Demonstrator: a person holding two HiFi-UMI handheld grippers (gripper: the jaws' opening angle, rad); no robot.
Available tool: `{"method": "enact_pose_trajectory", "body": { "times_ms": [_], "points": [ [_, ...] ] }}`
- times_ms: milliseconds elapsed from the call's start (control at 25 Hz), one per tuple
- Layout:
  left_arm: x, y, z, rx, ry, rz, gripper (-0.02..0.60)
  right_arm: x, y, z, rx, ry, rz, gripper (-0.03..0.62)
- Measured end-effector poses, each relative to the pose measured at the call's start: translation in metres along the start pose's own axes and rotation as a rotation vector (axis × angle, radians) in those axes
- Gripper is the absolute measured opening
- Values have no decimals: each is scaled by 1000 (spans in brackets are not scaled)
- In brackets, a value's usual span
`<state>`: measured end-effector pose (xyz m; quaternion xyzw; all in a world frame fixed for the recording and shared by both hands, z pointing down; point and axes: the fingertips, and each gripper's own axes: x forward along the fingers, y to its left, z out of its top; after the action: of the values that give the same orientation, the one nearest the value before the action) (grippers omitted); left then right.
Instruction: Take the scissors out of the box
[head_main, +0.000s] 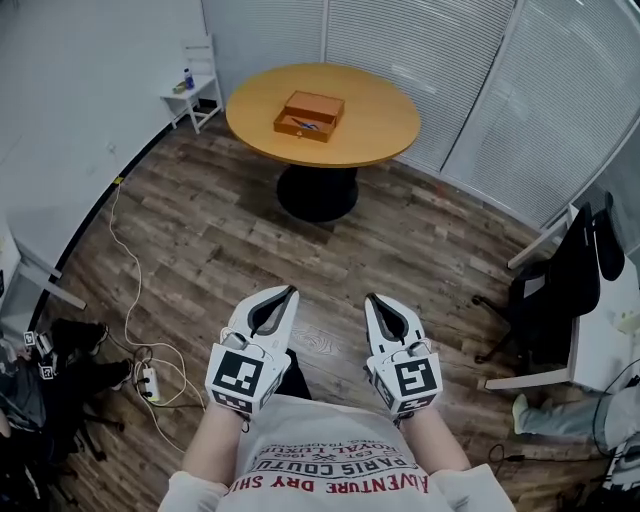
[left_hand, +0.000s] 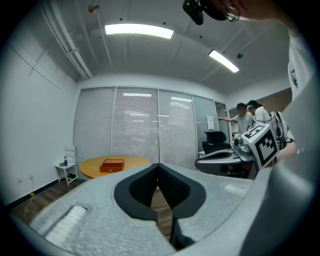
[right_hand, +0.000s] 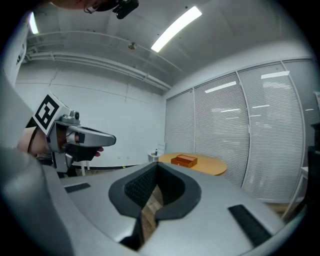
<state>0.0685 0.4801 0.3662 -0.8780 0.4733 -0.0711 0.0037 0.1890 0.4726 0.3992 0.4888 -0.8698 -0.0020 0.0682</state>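
Observation:
A brown wooden box (head_main: 310, 114) sits on a round wooden table (head_main: 360, 140) far ahead across the room, its drawer pulled out with scissors (head_main: 306, 125) lying in it. The box (left_hand: 112, 165) is small and distant in the left gripper view, and the box (right_hand: 184, 160) is equally far in the right gripper view. My left gripper (head_main: 293, 292) and right gripper (head_main: 371, 299) are held close to the body, side by side, both shut with nothing between the jaws. Both point level toward the table.
Wood floor lies between me and the table. A white side table (head_main: 194, 92) with a bottle stands at the back left. Cables and a power strip (head_main: 150, 382) lie on the floor to the left. A chair with a dark jacket (head_main: 560, 290) stands right. People (left_hand: 247, 117) stand by desks.

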Motion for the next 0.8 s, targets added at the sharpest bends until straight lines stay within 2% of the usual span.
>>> {"method": "enact_pose_trajectory", "body": {
  "times_ms": [280,440,800],
  "points": [
    [32,67,-13,-20,6,40,9,68,-14,-7,12,21,3,8],
    [61,114,-19,-44,9,28,9,119,-19,-8,8,55,-3,8],
    [151,254,-6,-75,13,-12,9,275,-37,22,4,102,-20,8]
  ]
}}
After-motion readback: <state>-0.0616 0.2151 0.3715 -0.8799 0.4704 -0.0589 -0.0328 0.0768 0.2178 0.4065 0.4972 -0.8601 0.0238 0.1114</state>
